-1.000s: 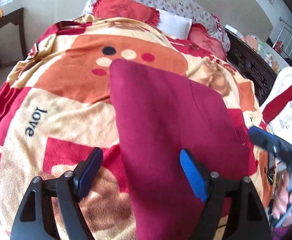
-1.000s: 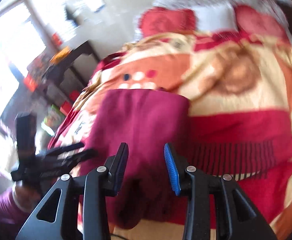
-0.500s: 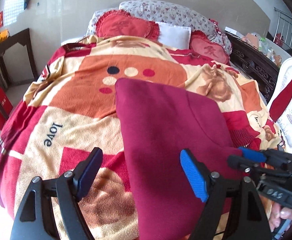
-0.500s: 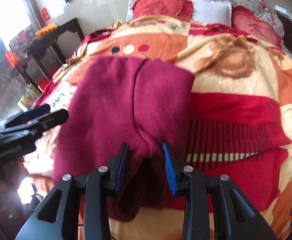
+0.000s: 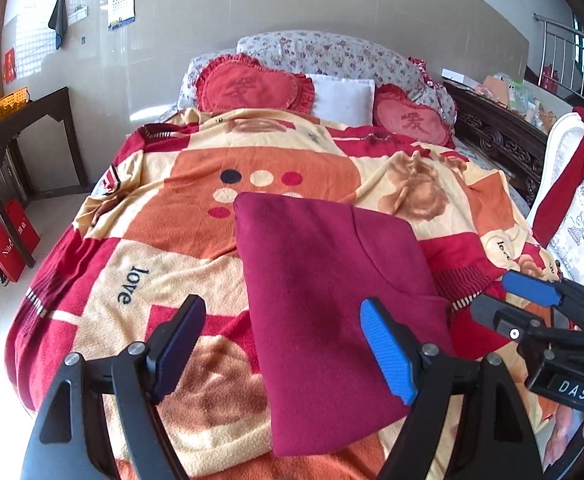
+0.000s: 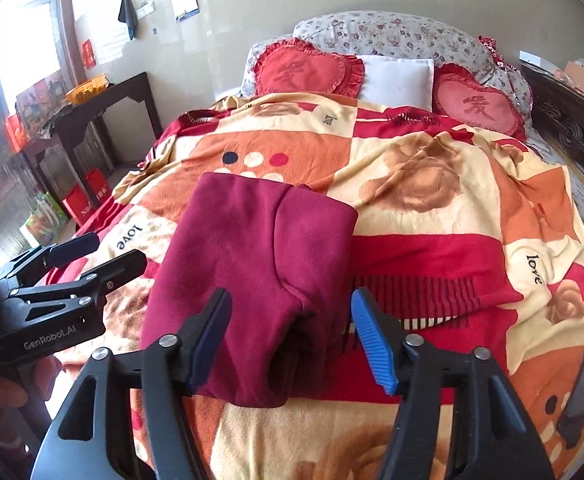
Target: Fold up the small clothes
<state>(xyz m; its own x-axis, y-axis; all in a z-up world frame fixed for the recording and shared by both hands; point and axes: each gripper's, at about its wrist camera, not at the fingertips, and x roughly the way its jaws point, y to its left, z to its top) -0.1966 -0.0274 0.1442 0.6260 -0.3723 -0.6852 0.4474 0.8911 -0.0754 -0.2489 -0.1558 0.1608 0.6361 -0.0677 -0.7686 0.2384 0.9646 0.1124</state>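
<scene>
A folded dark red fleece garment (image 5: pixel 328 292) lies flat on the patterned blanket (image 5: pixel 164 264) near the bed's foot; it also shows in the right wrist view (image 6: pixel 252 256). My left gripper (image 5: pixel 284 348) is open and empty, held above the garment's near end. My right gripper (image 6: pixel 290 340) is open and empty, just above the garment's near edge. The right gripper shows at the right of the left wrist view (image 5: pixel 532 312). The left gripper shows at the left of the right wrist view (image 6: pixel 88 258).
Red heart cushions (image 5: pixel 252 88) and a white pillow (image 5: pixel 342 98) lie at the bed's head. A dark side table (image 5: pixel 24 128) stands left of the bed. A white chair with a red cloth (image 5: pixel 572 200) stands at the right, beside a dark carved bed frame (image 5: pixel 500 140).
My right gripper has let go of the garment and opened wide. Both grippers have pulled back toward the foot of the bed. The garment lies still.
</scene>
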